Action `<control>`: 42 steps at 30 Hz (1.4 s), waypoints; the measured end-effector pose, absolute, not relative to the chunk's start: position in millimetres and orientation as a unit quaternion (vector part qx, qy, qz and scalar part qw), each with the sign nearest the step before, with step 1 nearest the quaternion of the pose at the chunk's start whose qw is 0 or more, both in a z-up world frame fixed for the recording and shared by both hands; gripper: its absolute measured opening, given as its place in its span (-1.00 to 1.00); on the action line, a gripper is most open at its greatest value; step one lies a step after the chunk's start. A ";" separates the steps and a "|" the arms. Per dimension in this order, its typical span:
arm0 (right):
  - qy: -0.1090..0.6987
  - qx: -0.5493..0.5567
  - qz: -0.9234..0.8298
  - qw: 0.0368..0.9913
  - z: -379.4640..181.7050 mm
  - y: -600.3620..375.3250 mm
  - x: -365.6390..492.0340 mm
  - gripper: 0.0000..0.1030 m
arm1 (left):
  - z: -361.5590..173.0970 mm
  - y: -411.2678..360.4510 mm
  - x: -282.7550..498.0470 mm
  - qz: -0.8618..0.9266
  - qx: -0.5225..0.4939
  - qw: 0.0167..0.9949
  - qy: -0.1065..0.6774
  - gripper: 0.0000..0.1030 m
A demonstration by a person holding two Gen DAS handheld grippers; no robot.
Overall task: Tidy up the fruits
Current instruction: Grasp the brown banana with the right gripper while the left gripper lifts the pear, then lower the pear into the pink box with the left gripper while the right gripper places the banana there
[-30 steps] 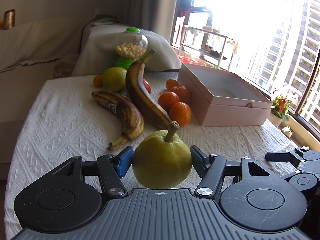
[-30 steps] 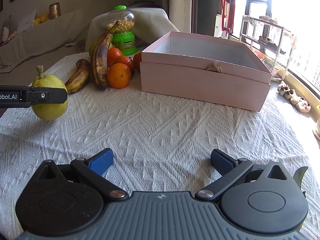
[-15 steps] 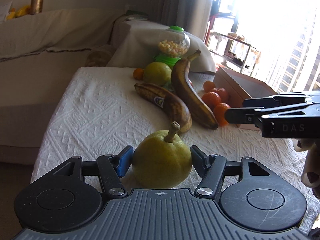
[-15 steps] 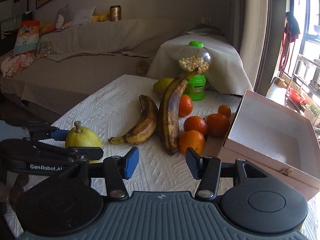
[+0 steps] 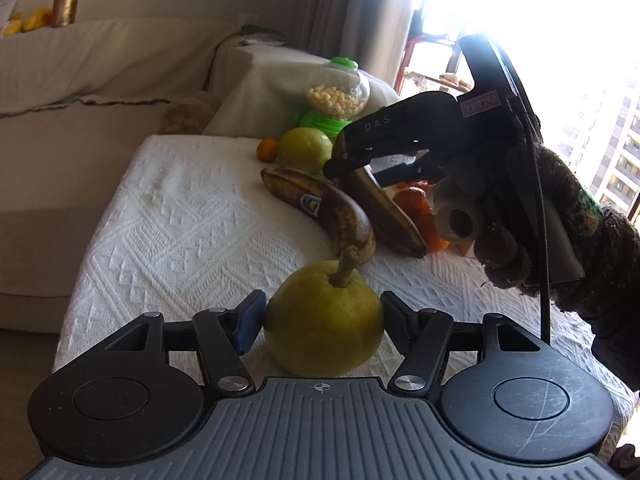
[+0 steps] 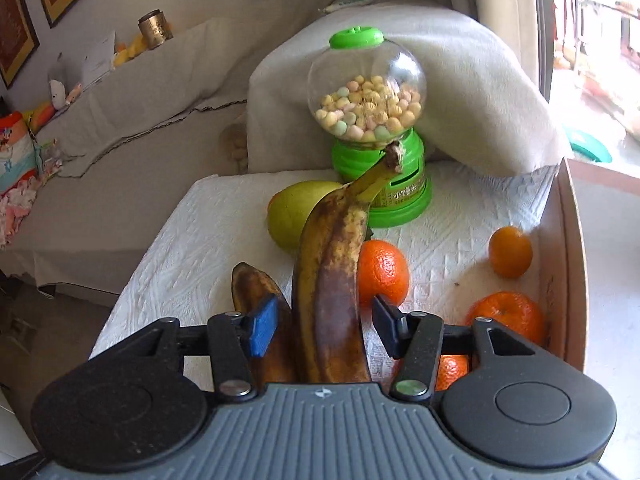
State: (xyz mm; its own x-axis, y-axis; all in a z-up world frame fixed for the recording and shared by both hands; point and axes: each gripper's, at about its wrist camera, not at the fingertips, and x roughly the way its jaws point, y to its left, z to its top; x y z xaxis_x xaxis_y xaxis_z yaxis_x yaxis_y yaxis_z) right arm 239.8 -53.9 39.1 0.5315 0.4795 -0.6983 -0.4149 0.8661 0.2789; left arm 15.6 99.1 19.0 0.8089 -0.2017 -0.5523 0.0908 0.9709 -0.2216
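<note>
White tablecloth [image 5: 168, 216]; left claw [image 5: 322, 316] grips pear [image 5: 324, 320]; right claw [image 6: 326, 324] straddles banana [image 6: 332, 280].

A yellow-green pear [image 5: 323, 326] stands stem up on the white cloth, clamped at both sides. Beyond it lie two brown-spotted bananas: a stickered one [image 5: 324, 210] flat, and a longer one [image 6: 334, 280] propped with its stem raised. A second pear [image 6: 294, 214] lies behind them. Oranges [image 6: 382, 272] sit beside the long banana, more of them near the pink box [image 6: 566, 264].
</note>
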 end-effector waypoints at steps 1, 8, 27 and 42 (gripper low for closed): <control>0.416 0.035 0.264 0.870 37.6 -53.0 240.3 0.10 | 18.7 98.9 15.8 -0.078 -0.092 0.947 0.298 0.33; 0.420 0.025 0.271 0.865 42.5 -67.2 229.7 -0.35 | 18.6 99.0 17.5 -0.080 -0.091 0.946 0.301 0.34; 0.343 0.084 0.209 0.912 97.9 -249.3 52.1 -0.35 | 76.6 18.4 24.2 -0.205 -0.038 0.946 0.248 0.33; 0.310 0.119 0.144 0.932 91.1 -318.6 82.1 -0.35 | 66.1 -123.4 219.7 -0.262 0.076 0.889 0.367 0.33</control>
State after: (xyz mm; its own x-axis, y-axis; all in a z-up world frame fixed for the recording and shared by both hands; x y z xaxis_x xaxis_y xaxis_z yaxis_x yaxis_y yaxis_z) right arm 82.1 -318.6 91.1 0.7671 0.3417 -0.5430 -0.1941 0.9303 0.3114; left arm 219.7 -123.4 66.1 0.5933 -0.4097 -0.6929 0.5219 0.8512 -0.0564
